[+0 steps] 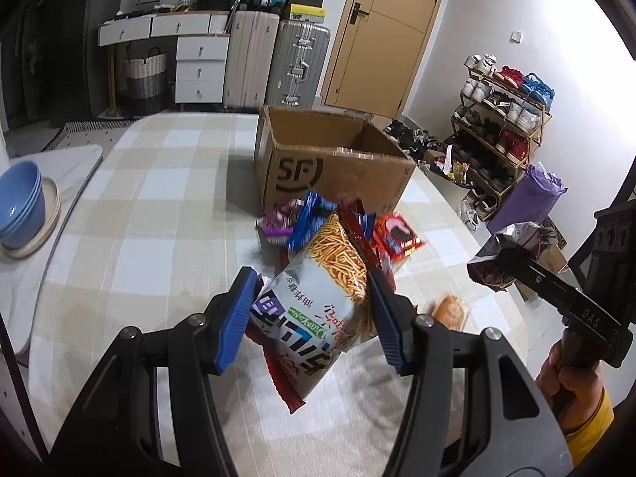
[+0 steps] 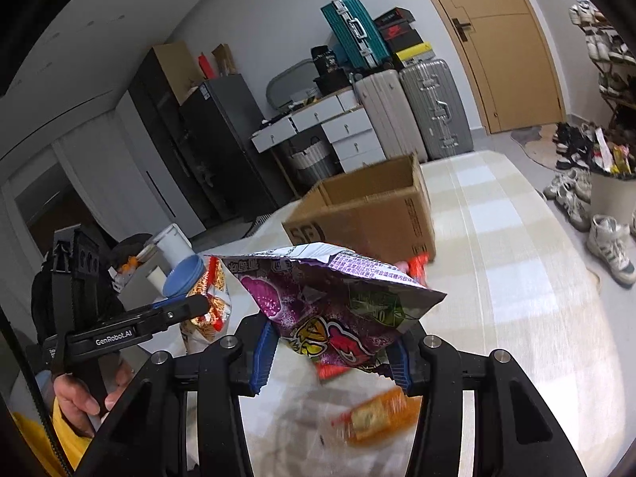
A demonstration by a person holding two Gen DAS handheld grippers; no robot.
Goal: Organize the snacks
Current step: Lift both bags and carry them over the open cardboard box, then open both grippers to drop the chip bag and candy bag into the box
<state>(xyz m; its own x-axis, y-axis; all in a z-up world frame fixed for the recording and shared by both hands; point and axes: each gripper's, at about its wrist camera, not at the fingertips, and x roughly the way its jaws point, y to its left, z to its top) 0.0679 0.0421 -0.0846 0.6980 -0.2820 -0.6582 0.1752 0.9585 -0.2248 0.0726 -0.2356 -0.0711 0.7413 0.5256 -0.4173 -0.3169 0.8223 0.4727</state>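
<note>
My left gripper [image 1: 312, 318] is shut on a grey-white bag of fried potato sticks [image 1: 318, 298] with a red edge, held above the checked tablecloth. My right gripper [image 2: 332, 351] is shut on a purple snack bag [image 2: 330, 302], also lifted; it shows in the left wrist view [image 1: 505, 258] at the right. An open cardboard box [image 1: 334, 159] marked SF stands beyond, also in the right wrist view [image 2: 369, 210]. Several loose snack packets [image 1: 393, 238] lie in front of the box. An orange packet [image 2: 377, 417] lies on the cloth below my right gripper.
Blue bowls [image 1: 20, 206] stack on a side board at the left. Suitcases [image 1: 302, 63], a white drawer unit [image 1: 200, 67] and a door [image 1: 381, 31] are at the back. A shoe rack [image 1: 501, 127] and a purple roll [image 1: 520, 198] stand right of the table.
</note>
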